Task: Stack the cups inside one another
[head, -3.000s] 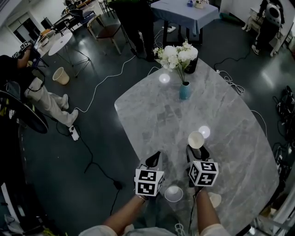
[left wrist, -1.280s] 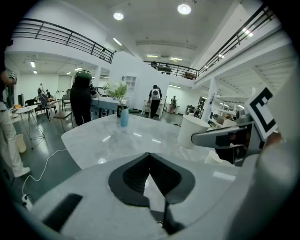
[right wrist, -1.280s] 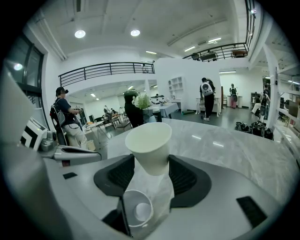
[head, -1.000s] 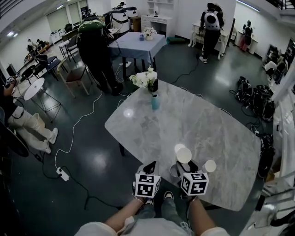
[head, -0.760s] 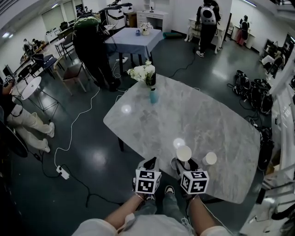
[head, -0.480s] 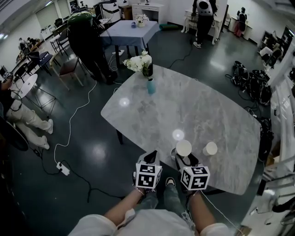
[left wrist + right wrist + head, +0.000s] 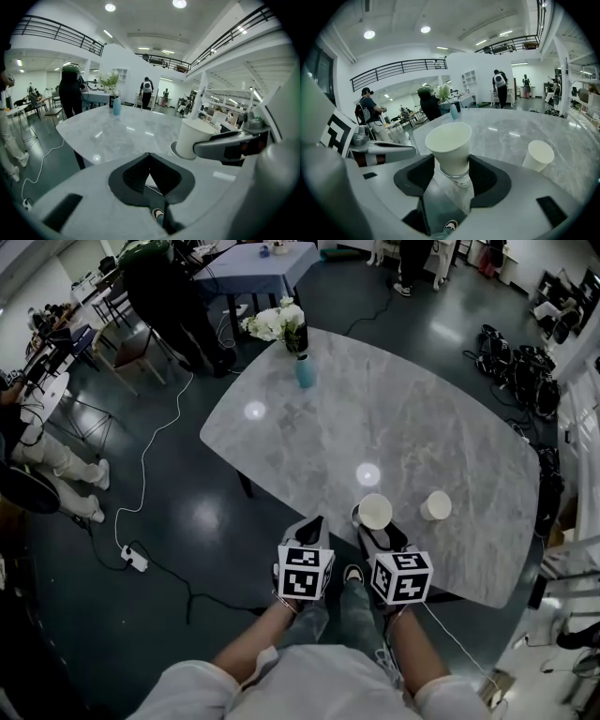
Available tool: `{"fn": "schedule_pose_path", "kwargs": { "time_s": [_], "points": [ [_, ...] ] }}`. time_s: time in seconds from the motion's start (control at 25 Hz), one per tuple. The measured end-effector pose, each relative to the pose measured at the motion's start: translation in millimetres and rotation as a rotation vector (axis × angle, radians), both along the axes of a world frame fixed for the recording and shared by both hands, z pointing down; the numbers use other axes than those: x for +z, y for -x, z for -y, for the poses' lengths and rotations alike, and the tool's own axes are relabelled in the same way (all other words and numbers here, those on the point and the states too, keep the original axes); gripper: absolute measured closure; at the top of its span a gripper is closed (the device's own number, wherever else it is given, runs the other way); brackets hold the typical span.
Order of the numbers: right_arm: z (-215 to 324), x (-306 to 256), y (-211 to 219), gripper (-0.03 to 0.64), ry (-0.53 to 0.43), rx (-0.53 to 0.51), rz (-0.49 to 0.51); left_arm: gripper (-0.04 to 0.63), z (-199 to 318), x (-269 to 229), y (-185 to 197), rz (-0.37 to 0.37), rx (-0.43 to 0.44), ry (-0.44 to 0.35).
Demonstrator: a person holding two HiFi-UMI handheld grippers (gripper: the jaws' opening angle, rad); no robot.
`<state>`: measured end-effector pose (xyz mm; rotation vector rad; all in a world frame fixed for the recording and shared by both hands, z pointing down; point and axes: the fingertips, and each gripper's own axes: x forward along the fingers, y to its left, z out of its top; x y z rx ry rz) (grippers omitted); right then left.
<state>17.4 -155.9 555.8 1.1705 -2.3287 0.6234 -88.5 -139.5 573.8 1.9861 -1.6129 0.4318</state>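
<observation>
My right gripper is shut on a white paper cup at the near edge of the grey marble table. The cup stands upright between the jaws, mouth up. Its base appears to sit inside the rim of a second cup, whose ring shows round its lower part. A third cup stands alone on the table to the right. My left gripper is shut and empty, just left of the held cup.
At the table's far end stand a blue vase and white flowers. A person in dark clothes stands beyond that end. Cables and a power strip lie on the dark floor to the left.
Three seconds ago the held cup was out over the table, with a cup nearer me behind the grippers. Now the held cup is at that near cup. The head view has shifted.
</observation>
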Motion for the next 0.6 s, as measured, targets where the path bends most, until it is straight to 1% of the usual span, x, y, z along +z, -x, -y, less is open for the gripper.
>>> {"fn": "schedule_pose_path", "kwargs": {
  "time_s": [0.32,0.6],
  "points": [
    [1,9,2,0.402,0.012,-0.025,-0.010,0.600,2,6,2,0.001,-0.011,0.014],
    [2,14,-1,0.396,0.024,-0.020,-0.011,0.600,8,6,2,-0.002,-0.012,0.013]
  ]
}}
